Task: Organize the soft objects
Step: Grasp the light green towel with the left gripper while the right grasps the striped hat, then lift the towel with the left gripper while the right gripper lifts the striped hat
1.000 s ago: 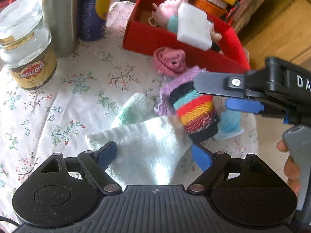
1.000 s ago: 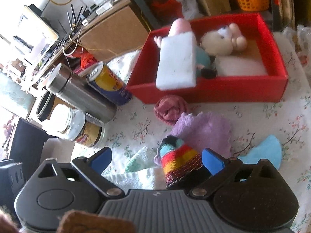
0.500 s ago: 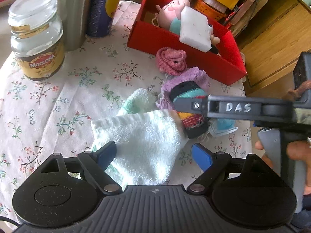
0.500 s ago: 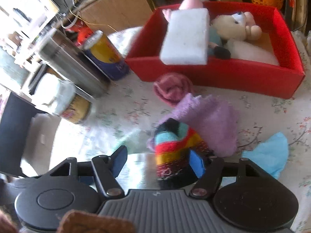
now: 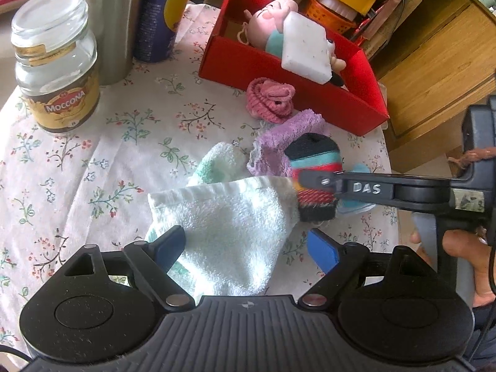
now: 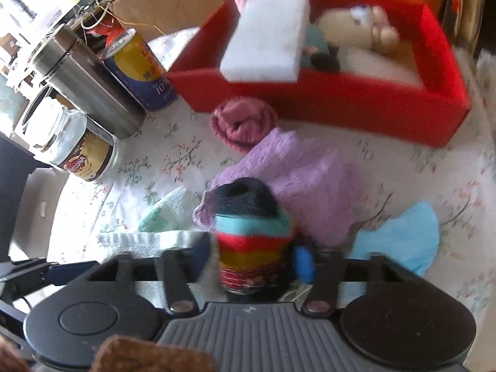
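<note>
Rainbow-striped sock (image 5: 314, 183) with black toe, purple cloth (image 5: 286, 142), pink roll (image 5: 269, 99), white towel (image 5: 229, 232), red box (image 5: 279, 74), floral tablecloth (image 5: 124, 142).

Far ahead and to the left of the left gripper stands a clear glass Moccona jar (image 5: 55, 71). Behind it are a tall shiny metal flask (image 5: 111, 21) and a blue-and-yellow drink can (image 5: 162, 15), all on a flowery white tablecloth (image 5: 130, 142).

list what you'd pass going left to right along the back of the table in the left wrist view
jar → steel flask → can → red box, which holds the pig toy and the white sponge
</note>
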